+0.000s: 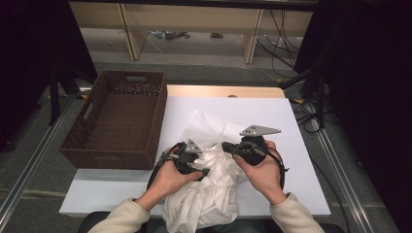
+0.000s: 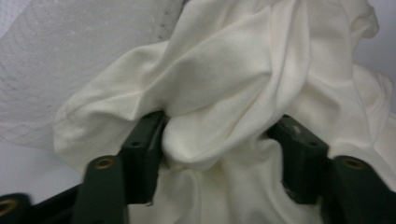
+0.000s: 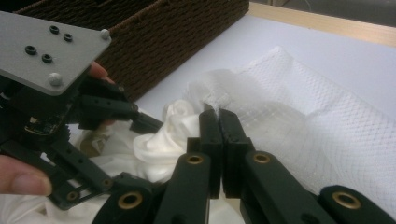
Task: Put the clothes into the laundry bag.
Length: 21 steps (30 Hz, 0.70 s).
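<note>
A crumpled white garment (image 1: 209,194) lies at the table's front middle and hangs over the near edge. Behind it lies a white mesh bag (image 1: 209,124). My left gripper (image 1: 203,167) sits on the garment's left side. In the left gripper view its jaws (image 2: 222,126) stand fairly wide, and a thick fold of the garment (image 2: 224,84) bulges between both pads and touches them. My right gripper (image 1: 226,145) is just to the right. Its jaws (image 3: 218,116) are pressed together, with the mesh bag's (image 3: 317,116) thin edge seemingly pinched at the tips.
A brown wicker basket (image 1: 111,158) stands empty on the table's left side, close behind the left hand. The white table top (image 1: 291,160) is bare to the right of the hands. Shelving and cables lie on the floor beyond the table.
</note>
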Tool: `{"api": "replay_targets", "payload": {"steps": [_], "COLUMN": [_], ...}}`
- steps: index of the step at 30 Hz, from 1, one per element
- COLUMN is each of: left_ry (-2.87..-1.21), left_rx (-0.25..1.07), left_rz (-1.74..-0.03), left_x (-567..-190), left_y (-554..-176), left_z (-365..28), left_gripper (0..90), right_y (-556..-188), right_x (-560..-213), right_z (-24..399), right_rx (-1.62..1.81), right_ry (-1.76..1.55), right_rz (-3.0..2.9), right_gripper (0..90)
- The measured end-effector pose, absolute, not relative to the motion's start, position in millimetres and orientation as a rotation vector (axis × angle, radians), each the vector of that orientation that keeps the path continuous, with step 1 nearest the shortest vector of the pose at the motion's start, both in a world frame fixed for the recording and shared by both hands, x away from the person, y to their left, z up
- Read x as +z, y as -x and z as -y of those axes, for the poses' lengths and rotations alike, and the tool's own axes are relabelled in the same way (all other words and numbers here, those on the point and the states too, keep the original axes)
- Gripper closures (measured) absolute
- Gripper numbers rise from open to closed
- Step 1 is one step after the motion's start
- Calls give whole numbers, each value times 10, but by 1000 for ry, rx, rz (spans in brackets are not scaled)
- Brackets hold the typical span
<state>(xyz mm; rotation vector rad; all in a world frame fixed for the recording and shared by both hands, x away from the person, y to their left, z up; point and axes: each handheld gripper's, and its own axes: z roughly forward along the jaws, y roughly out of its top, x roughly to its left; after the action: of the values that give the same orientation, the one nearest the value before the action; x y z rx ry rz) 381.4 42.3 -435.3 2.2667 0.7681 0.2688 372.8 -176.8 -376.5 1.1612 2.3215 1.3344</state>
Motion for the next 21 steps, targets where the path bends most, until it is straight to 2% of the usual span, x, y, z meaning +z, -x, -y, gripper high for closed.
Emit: {"api": "replay_targets", "payload": {"steps": [1, 3, 5, 7, 8, 9, 11, 17, 21], "left_ry": [-2246, -2262, -2249, -2260, -2239, -2223, -2166, -2006, -1982], "left_rx": [239, 270, 237, 271, 248, 251, 204, 122, 127], "left_rz": [-833, -777, -832, -772, -818, -789, -838, -826, -816], "left_x": [-4361, -4373, -4390, -4372, -4359, -4343, -4278, -4080, -4049], "left_y": [-3774, -3797, -3760, -3786, -3755, -3770, -3719, -3594, -3619], "left_z": [-396, -389, -363, -379, -373, -378, -368, -251, -147], "left_gripper": [466, 537, 613, 696, 732, 757, 779, 797, 809], "right_y": [-3730, -3733, -3731, -3731, -3730, -3729, -3734, -3701, -3672], "right_x": [-3769, -3769, -3766, -3765, -3766, -3769, -3782, -3751, -3750], "right_z": [1766, 1772, 1775, 1773, 1772, 1764, 1752, 1730, 1699], "right_rx": [1338, 1323, 1320, 1317, 1316, 1326, 1340, 1329, 1325], "right_ry": [-1161, -1145, -1144, -1145, -1144, -1149, -1138, -1152, -1140], "right_rz": [-2321, -2310, -2310, -2308, -2308, -2313, -2306, -2299, -2289], "right_gripper": [900, 900, 900, 900, 900, 900, 900, 900, 900]}}
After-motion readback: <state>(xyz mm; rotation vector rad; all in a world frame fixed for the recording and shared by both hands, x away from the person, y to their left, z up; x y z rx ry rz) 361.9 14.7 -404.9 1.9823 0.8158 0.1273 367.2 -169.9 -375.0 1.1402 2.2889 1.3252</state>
